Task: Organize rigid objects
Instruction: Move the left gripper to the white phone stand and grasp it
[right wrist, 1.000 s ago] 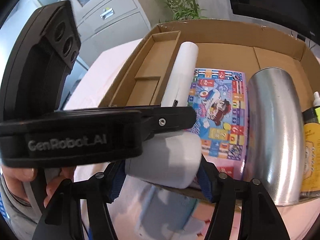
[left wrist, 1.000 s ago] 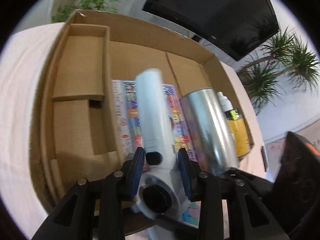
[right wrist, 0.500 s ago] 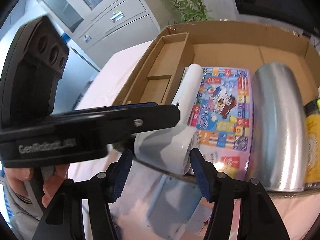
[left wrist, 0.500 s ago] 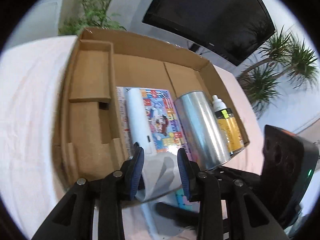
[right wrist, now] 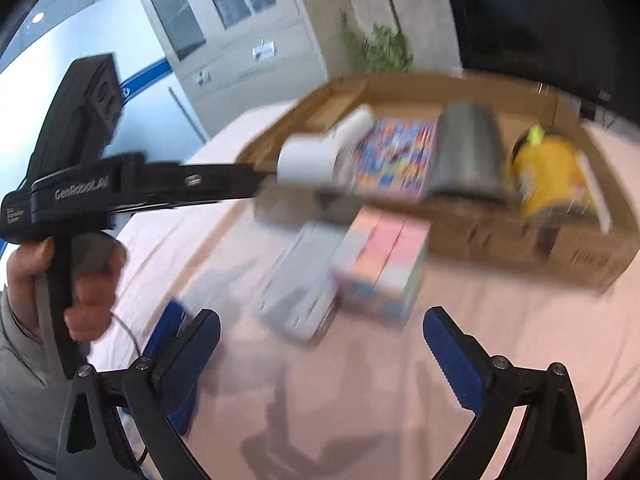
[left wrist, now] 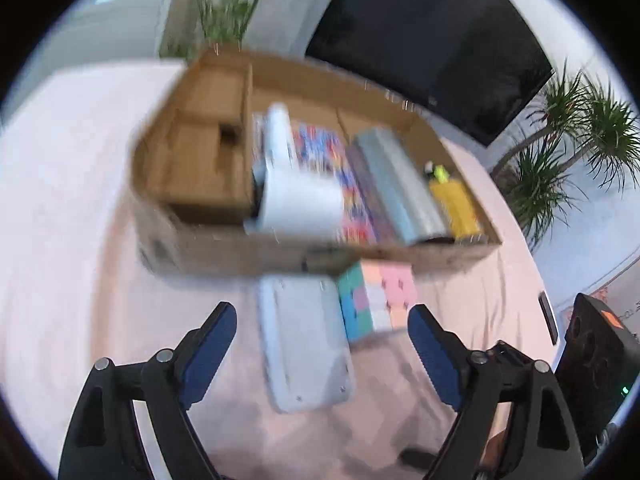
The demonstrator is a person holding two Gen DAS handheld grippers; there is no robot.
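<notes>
A white handheld device [left wrist: 296, 184] lies in the cardboard box [left wrist: 224, 252], its round head against the near wall; it also shows in the right wrist view [right wrist: 316, 152]. Beside it in the box lie a colourful book [left wrist: 320, 148], a silver cylinder [left wrist: 400, 184] and a yellow bottle [left wrist: 456, 204]. In front of the box on the pink cloth lie a pale blue-grey case [left wrist: 304, 344] and a pastel block box [left wrist: 376, 300]. My left gripper [left wrist: 320, 344] is open and empty above the case. My right gripper [right wrist: 320, 344] is open and empty, near the case [right wrist: 300, 292] and block box [right wrist: 380, 268].
The box has a divided side compartment [left wrist: 200, 152] on its left. A black phone [left wrist: 547, 316] lies on the cloth at the right. A dark screen and potted plants stand behind the table. The left gripper's body [right wrist: 132, 188] reaches across the right wrist view.
Both grippers let go of the white device, now resting in the box, opened wide and pulled back toward the near side of the table.
</notes>
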